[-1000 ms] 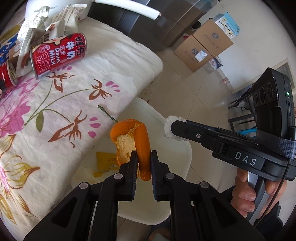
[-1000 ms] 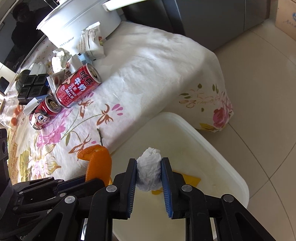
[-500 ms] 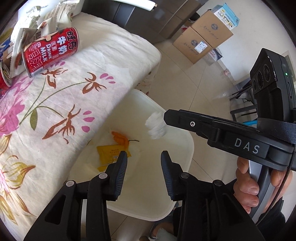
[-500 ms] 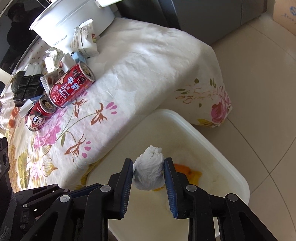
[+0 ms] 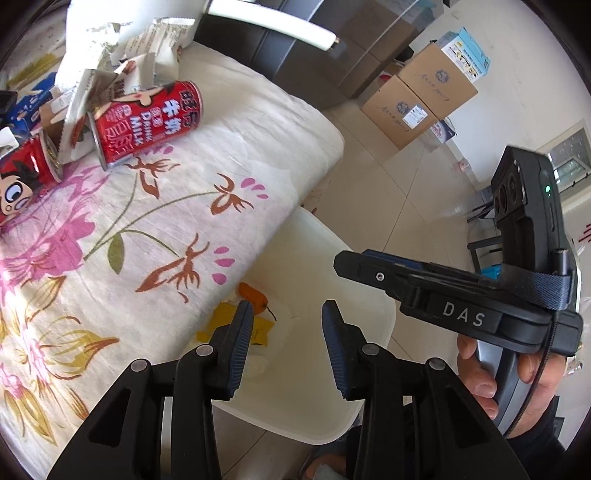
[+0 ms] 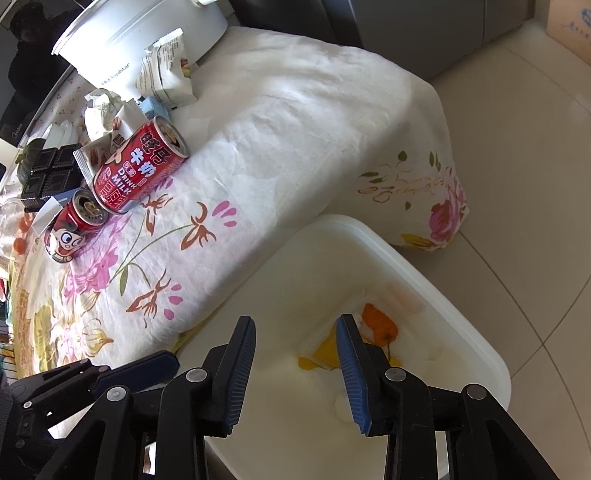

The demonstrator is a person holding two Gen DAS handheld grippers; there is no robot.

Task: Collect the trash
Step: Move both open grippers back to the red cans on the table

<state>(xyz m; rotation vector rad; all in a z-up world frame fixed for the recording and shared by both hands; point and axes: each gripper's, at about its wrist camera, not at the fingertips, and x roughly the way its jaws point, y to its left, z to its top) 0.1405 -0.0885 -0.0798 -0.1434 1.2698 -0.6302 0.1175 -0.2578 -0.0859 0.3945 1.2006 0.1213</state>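
A white plastic bin [image 5: 373, 306] [image 6: 436, 273] stands on the floor beside the table. Inside lie an orange peel [image 5: 253, 291] [image 6: 380, 323], a yellow wrapper [image 5: 225, 321] [image 6: 325, 350] and a white tissue wad [image 6: 341, 406]. My left gripper [image 5: 286, 314] is open and empty above the bin. My right gripper [image 6: 295, 328] is open and empty above the bin; its side shows in the left wrist view [image 5: 424, 284]. On the table lie a red milk can [image 5: 147, 122] [image 6: 140, 170], a second red can [image 5: 26, 173] [image 6: 72, 225] and snack wrappers [image 5: 110, 70] [image 6: 166, 70].
The table has a floral cloth [image 5: 110, 240] [image 6: 295, 122]. A white pot [image 6: 140, 33] stands at the back. Black trays [image 6: 48, 177] lie at the left. Cardboard boxes [image 5: 421, 96] stand on the tiled floor [image 6: 517, 166].
Both grippers opened. The orange peel dropped from the left gripper and the tissue wad from the right, both into the bin.
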